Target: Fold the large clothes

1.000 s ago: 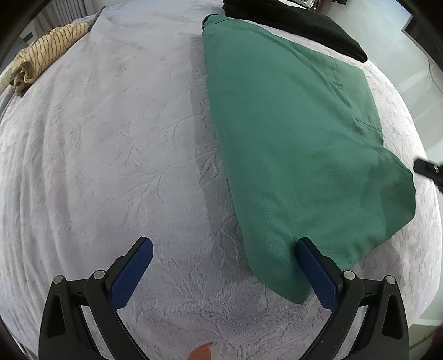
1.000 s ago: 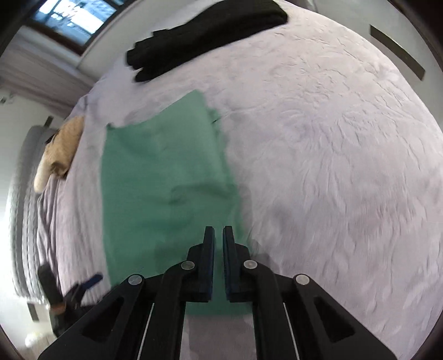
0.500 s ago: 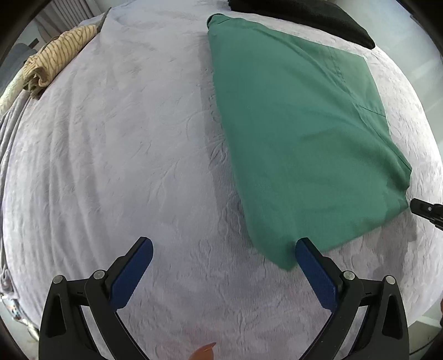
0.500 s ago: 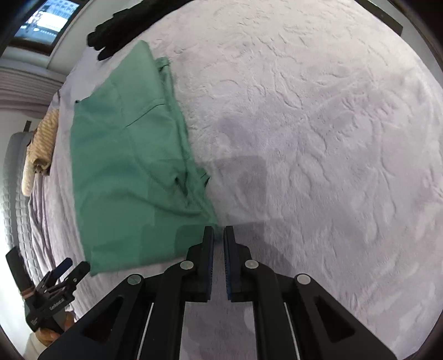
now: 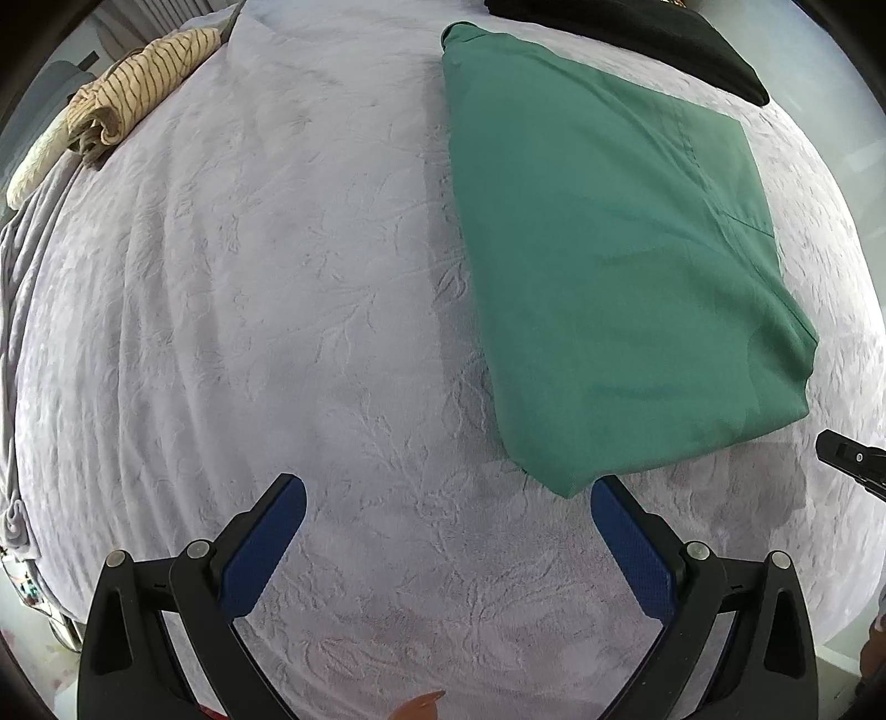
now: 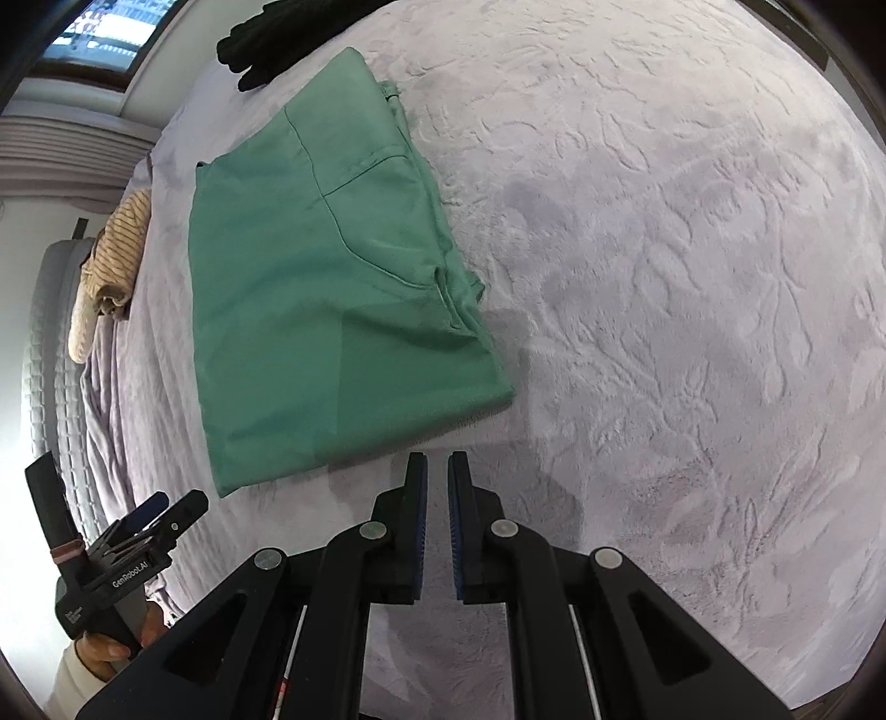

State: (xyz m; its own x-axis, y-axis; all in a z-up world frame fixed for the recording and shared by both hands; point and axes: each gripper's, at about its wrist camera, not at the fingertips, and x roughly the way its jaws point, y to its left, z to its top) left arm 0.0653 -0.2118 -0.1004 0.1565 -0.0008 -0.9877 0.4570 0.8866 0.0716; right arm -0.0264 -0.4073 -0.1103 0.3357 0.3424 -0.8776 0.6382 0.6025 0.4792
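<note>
Green garment: a folded green fabric garment lies flat on the bed as a rough rectangle with a seam line across its top layer; in the right wrist view it sits left of centre.
Bed: a pale lilac bedspread with an embossed leaf pattern covers the bed and carries everything.
Left gripper: the black left gripper with blue pads hovers over bare bedspread, jaws spread wide with nothing between them; its right pad is just beside the near corner of the green garment, and contact cannot be told. In the right wrist view it appears at the lower left, held by a hand.
Right gripper: the black right gripper has its blue-lined jaws nearly together with a thin gap and no cloth in them; it sits just off the near edge of the green garment. Its tip shows at the right edge of the left wrist view.
Striped cloth: a rolled tan cloth with dark stripes lies at the far left edge of the bed, well apart from the green garment.
Black clothing: a dark black garment lies at the far end of the bed, just beyond the green garment.
</note>
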